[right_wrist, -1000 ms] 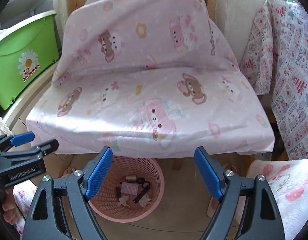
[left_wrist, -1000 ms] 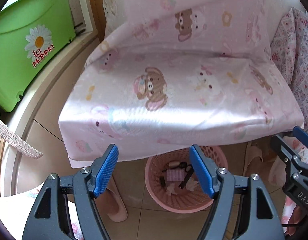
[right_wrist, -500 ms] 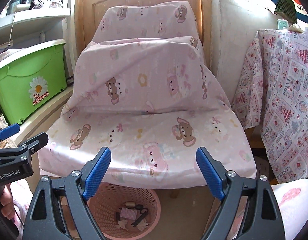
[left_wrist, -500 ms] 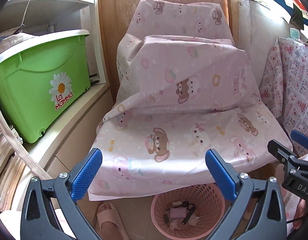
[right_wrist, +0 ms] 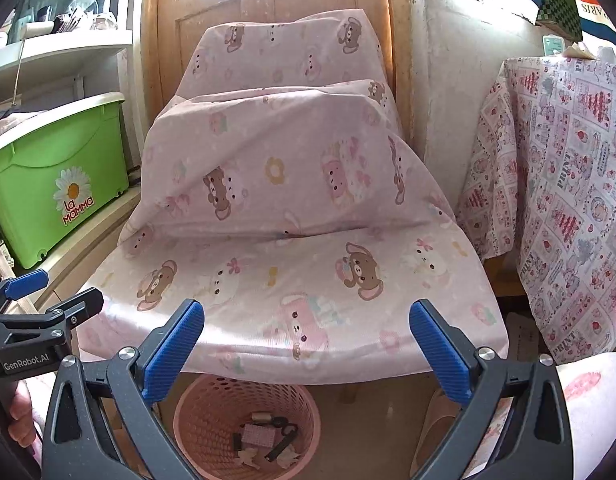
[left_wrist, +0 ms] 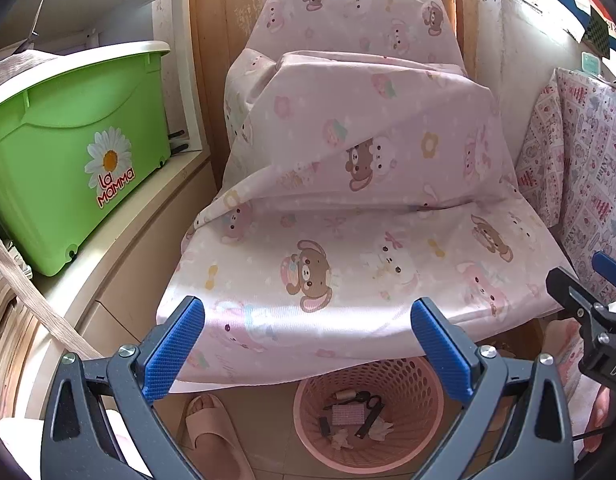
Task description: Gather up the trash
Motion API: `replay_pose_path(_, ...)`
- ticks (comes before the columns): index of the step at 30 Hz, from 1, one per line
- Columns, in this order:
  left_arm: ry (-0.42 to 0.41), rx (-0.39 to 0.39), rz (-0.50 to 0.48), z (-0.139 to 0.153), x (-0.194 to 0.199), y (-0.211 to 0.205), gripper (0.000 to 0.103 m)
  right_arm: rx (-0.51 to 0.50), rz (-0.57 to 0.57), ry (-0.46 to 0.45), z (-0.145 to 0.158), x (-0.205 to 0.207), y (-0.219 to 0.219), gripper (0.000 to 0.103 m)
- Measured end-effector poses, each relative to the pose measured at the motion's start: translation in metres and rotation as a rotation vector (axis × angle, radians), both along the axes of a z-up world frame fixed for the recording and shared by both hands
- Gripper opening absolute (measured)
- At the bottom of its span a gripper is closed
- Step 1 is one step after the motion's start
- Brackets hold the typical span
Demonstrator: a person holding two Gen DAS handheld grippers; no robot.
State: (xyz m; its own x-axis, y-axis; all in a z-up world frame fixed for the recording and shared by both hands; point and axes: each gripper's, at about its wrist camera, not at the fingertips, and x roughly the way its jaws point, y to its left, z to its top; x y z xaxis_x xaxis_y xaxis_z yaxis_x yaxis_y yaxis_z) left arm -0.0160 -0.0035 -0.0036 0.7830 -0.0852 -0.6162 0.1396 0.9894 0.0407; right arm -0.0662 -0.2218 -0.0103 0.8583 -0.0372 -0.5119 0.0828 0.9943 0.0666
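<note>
A pink mesh trash basket (left_wrist: 428, 408) stands on the floor under the front edge of a chair draped in pink cartoon cloth (left_wrist: 348, 240); it also shows in the right wrist view (right_wrist: 211, 412). Inside lie several bits of trash: a small pink box (left_wrist: 349, 415), dark pieces and crumpled paper (right_wrist: 285, 458). My left gripper (left_wrist: 303, 348) is open and empty, above and in front of the basket. My right gripper (right_wrist: 305, 348) is open and empty, to the right of the left one.
A green "la Mamma" storage bin (left_wrist: 67, 152) sits on a ledge at left. A table with patterned cloth (right_wrist: 568, 200) stands at right. A beige slipper (left_wrist: 211, 432) lies on the floor left of the basket. A wooden door (right_wrist: 267, 8) is behind the chair.
Both grippers have risen and tilted up: the basket has dropped toward the bottom of both views and the chair back and door have come into sight. The left gripper's jaws have opened wider.
</note>
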Motion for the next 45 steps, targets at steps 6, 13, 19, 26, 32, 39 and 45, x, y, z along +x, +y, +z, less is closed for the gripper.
replay_pose_path(6,-0.010,-0.008,0.004,0.0012,-0.0007,0.0005,0.102,-0.003,0.004,0.008,-0.0018,0.0013,0.0010,0.103)
replay_pose_path(13,-0.016,-0.012,0.018,0.0030,-0.0005,0.0019,0.102,0.005,0.002,0.019,-0.0037,0.0028,0.0009,0.103)
replay_pose_path(19,-0.020,-0.020,0.024,0.0040,-0.0013,0.0037,0.102,0.009,-0.003,0.022,-0.0049,0.0031,0.0015,0.103)
replay_pose_path(26,-0.020,-0.021,0.024,0.0048,-0.0019,0.0047,0.102,0.010,0.000,0.023,-0.0052,0.0026,0.0020,0.103)
replay_pose_path(32,-0.027,0.003,0.025,0.0042,-0.0017,0.0025,0.102,-0.006,0.008,0.023,-0.0064,0.0021,0.0065,0.103)
replay_pose_path(39,-0.029,0.050,0.032,-0.0006,-0.0011,-0.0024,0.102,-0.005,0.006,0.030,-0.0073,0.0024,0.0074,0.103)
replay_pose_path(45,-0.021,0.034,0.028,-0.0014,0.0000,-0.0013,0.102,-0.005,0.008,0.030,-0.0076,0.0027,0.0071,0.103)
